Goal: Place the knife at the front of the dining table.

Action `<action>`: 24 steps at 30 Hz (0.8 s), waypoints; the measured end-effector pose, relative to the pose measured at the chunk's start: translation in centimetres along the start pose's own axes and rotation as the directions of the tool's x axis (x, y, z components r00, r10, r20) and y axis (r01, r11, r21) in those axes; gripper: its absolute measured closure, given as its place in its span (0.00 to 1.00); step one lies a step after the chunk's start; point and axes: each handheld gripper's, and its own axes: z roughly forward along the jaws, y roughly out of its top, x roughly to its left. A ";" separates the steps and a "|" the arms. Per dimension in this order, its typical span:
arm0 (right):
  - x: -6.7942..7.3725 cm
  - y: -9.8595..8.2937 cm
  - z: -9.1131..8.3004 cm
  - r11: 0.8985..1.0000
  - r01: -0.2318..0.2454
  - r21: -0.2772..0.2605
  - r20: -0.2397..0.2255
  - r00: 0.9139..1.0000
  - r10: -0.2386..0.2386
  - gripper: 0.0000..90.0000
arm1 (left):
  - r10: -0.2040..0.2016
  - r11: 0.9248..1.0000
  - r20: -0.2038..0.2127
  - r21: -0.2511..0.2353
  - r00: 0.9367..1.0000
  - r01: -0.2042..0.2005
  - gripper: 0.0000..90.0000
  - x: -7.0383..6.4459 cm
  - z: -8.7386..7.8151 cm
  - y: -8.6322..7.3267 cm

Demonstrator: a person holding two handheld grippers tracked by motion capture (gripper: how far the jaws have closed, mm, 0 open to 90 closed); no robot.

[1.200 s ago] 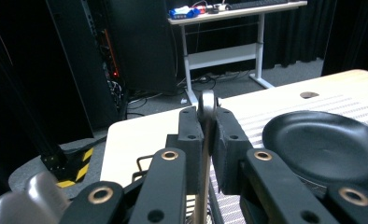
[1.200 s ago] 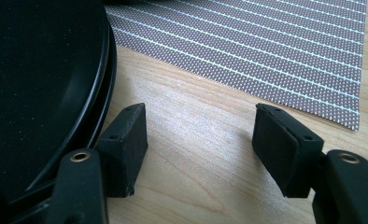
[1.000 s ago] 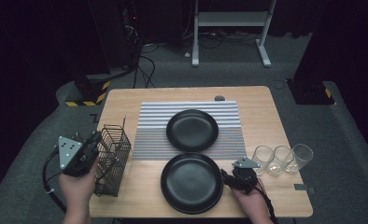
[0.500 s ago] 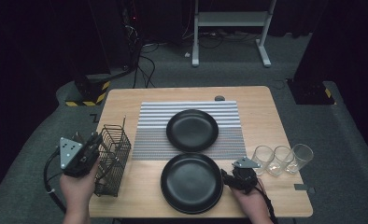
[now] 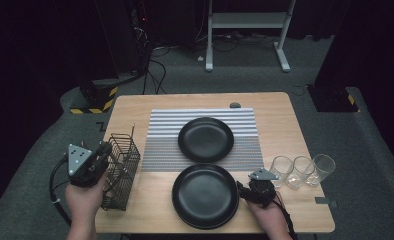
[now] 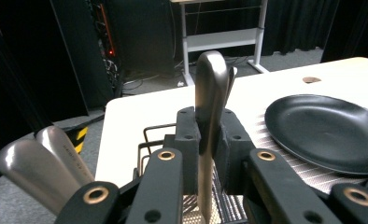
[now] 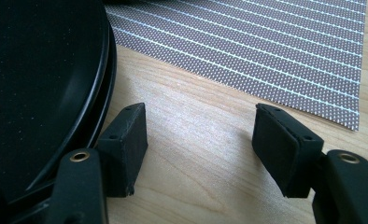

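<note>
My left gripper (image 5: 104, 154) hangs at the table's left edge, over a black wire cutlery basket (image 5: 121, 169). In the left gripper view its jaws (image 6: 205, 140) are shut on the upright handle of a metal utensil (image 6: 210, 93) that reaches down into the basket (image 6: 155, 129). Two more shiny utensil handles (image 6: 42, 163) lean at the lower left. My right gripper (image 5: 246, 191) rests low on the table beside the near black plate (image 5: 205, 196). Its jaws (image 7: 203, 142) are open, with only bare wood between them, and the plate's rim (image 7: 56, 79) lies just left of the left jaw.
A second black plate (image 5: 206, 139) sits on a grey striped placemat (image 5: 157, 145) in the middle of the table. Three clear glasses (image 5: 302, 171) stand in a row at the right, close to my right gripper. The mat's corner (image 7: 275, 51) lies ahead of the right jaws.
</note>
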 end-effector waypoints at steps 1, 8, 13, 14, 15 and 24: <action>0.0 0.0 0.0 1.000 0.000 0.000 0.000 1.000 0.000 0.40 | 0.000 1.000 0.000 0.000 1.000 0.000 0.90 0.0 0.0 0.0; 0.0 0.0 0.0 1.000 0.001 0.000 0.000 1.000 -0.001 0.40 | 0.015 1.000 -0.005 0.001 1.000 -0.015 0.91 -0.4 0.3 0.3; 0.0 0.0 0.0 1.000 0.001 -0.001 -0.001 1.000 -0.001 0.40 | 0.012 1.000 -0.009 -0.018 1.000 -0.012 0.92 -0.5 0.3 0.3; 0.0 0.0 0.0 1.000 0.000 0.000 0.000 1.000 0.000 0.40 | 0.014 1.000 -0.015 -0.021 1.000 -0.015 0.92 -0.5 0.3 0.3; 0.0 0.0 0.0 1.000 0.000 0.000 -0.001 1.000 0.000 0.40 | 0.015 1.000 -0.016 -0.025 1.000 -0.015 0.92 -0.5 0.3 0.3; 0.0 0.0 0.0 1.000 0.000 0.000 0.000 1.000 0.000 0.40 | 0.015 0.998 -0.003 -0.059 1.000 -0.015 0.92 -0.6 0.1 0.7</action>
